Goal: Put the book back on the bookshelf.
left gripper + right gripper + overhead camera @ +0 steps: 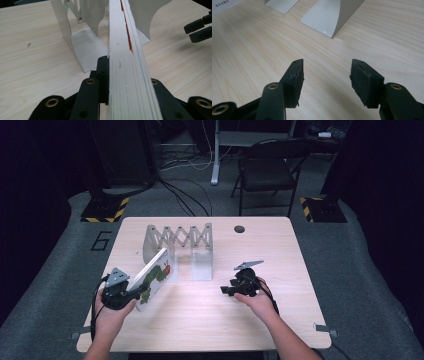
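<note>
Pale wood-grain bench (210, 320), dark room behind. Left gripper (131, 289) fingers clamp thick board book (156, 274) by edge, tilted toward rack, likely for slotting in. Right gripper (226, 290), right of rack, fingers parted, empty. Beyond: metal accordion book rack (177, 240), smooth upright dividers.
</note>
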Available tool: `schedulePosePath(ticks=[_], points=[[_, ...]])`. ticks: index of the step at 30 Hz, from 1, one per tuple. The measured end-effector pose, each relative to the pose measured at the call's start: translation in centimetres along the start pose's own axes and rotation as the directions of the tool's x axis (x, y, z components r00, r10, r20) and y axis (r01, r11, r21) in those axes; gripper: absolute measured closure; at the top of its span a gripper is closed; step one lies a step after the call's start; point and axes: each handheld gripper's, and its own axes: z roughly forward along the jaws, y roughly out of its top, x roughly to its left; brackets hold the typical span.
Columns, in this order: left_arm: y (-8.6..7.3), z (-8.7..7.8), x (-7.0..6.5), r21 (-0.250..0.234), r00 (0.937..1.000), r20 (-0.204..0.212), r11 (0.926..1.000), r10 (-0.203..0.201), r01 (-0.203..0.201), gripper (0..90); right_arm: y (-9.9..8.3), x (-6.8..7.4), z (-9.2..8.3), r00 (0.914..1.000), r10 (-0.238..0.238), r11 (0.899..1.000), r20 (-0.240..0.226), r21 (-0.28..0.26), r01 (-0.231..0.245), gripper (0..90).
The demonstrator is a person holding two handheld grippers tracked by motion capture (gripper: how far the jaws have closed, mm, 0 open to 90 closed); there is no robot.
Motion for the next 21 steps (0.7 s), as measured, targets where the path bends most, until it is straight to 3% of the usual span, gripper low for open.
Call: schedulePosePath(ticks=[7, 11, 17, 19, 21], points=[[-0.3, 0.4, 0.1, 0.003, 0.9997, -0.02, 0.9999, -0.01, 0.01, 75.7, 0.0, 0.0, 0.0, 1.0, -0.001, 1.0, 0.001, 0.002, 0.001, 44.1], [-0.3, 0.6, -0.1, -0.01, 0.9985, -0.053, 0.9998, -0.016, 0.016, 75.7, 0.0, 0.0, 0.0, 1.0, 0.002, 1.0, 0.0, 0.002, -0.002, 44.1], [-0.2, 1.6, -0.5, -0.014, 0.9912, -0.125, 0.999, -0.044, 0.042, 75.7, -0.1, 0.0, -0.1, 0.9999, 0.016, 1.0, 0.001, -0.001, -0.016, 44.1], [-0.2, 1.8, -0.6, -0.011, 0.9904, -0.131, 0.999, -0.045, 0.043, 75.7, -0.2, -0.1, -0.2, 0.9999, 0.014, 1.0, 0.005, -0.001, -0.014, 44.0], [0.0, 2.2, -0.6, -0.009, 0.9858, -0.16, 0.9987, -0.05, 0.049, 75.7, -0.3, -0.2, -0.3, 0.9997, 0.023, 1.0, 0.003, -0.005, -0.023, 44.1]])
